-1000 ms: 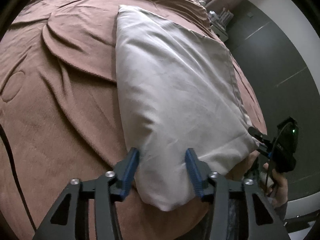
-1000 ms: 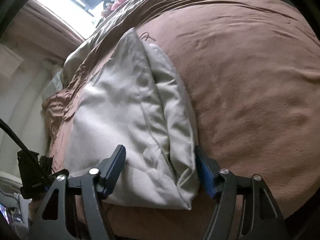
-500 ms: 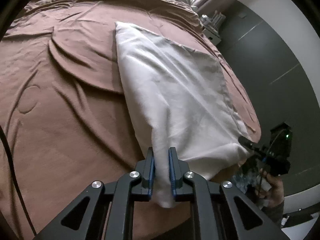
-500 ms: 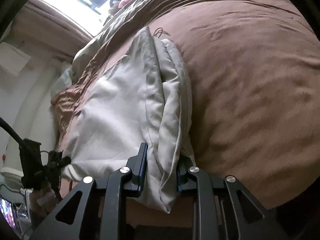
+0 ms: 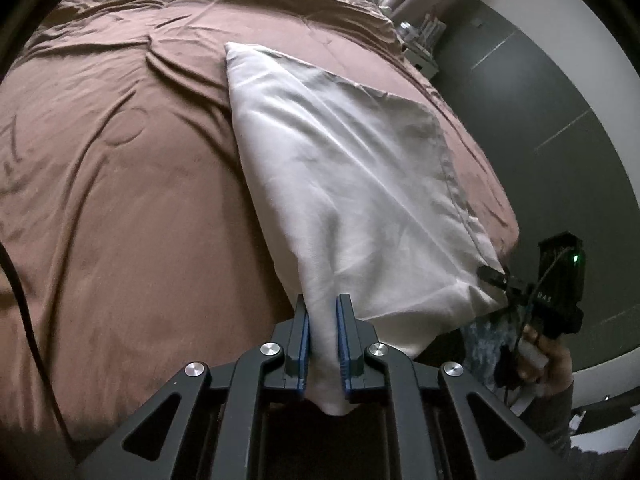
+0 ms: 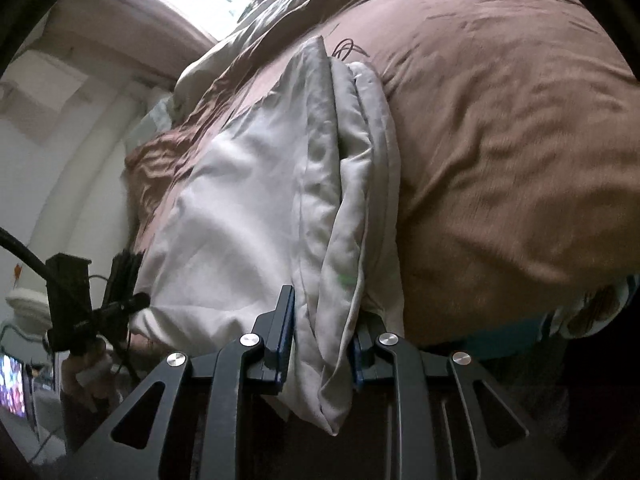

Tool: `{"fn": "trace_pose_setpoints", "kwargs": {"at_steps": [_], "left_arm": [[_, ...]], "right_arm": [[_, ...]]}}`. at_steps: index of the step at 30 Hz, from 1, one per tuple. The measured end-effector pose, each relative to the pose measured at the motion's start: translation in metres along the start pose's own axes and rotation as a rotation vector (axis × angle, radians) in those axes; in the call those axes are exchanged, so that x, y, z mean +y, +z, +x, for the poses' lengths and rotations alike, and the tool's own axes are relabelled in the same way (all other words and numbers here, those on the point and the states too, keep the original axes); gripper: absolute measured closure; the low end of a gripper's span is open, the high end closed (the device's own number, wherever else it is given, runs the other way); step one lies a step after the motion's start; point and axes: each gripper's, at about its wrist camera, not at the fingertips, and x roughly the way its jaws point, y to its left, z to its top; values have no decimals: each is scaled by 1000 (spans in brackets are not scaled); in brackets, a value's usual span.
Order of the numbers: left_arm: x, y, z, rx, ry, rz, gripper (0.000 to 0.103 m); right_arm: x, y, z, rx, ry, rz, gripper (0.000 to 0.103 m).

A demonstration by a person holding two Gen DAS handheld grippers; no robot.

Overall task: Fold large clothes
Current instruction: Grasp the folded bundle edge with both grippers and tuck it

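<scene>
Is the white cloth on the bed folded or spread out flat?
Folded. The right wrist view shows several layers stacked along the edge of the white cloth, which lies as a narrow panel on the brown bed.

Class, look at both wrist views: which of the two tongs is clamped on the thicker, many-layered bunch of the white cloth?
The right tongs. Several stacked folds of the white cloth bulge between them, while the left tongs pinch only one thin corner.

Left hand-held gripper and right hand-held gripper — both clamped, angled downward.

Matt white cloth (brown bedspread sheeny).
</scene>
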Motion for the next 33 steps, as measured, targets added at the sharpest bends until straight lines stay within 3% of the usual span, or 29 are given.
{"fn": "trace_pose_setpoints", "kwargs": {"at_steps": [4,5,7,8,9,11,19,33], "left_arm": [[5,-4,6,49,13,16,82],[9,-2,11,68,0,7,80],[16,5,16,79,-13,-18,70],[19,11,18,70,-16,-27,60],[18,13,17,58,-17,-29,56],[19,23,17,26,-14,-26,45],[42,69,32,-37,-1,-88,45],[74,140,62,-60,14,-136,46]], "right_arm": [[-13,15,-3,-2,-42,-2,82],[-15,19,-4,-4,-53,0,76],[-19,32,-8,-34,-106,-11,56],[-22,42,-12,-53,-107,-10,39],[-25,48,-14,-60,-91,-3,31],[-31,69,-14,-80,-79,20,30],[-54,152,33,4,-50,31,30],[-81,225,117,112,59,124,31]]}}
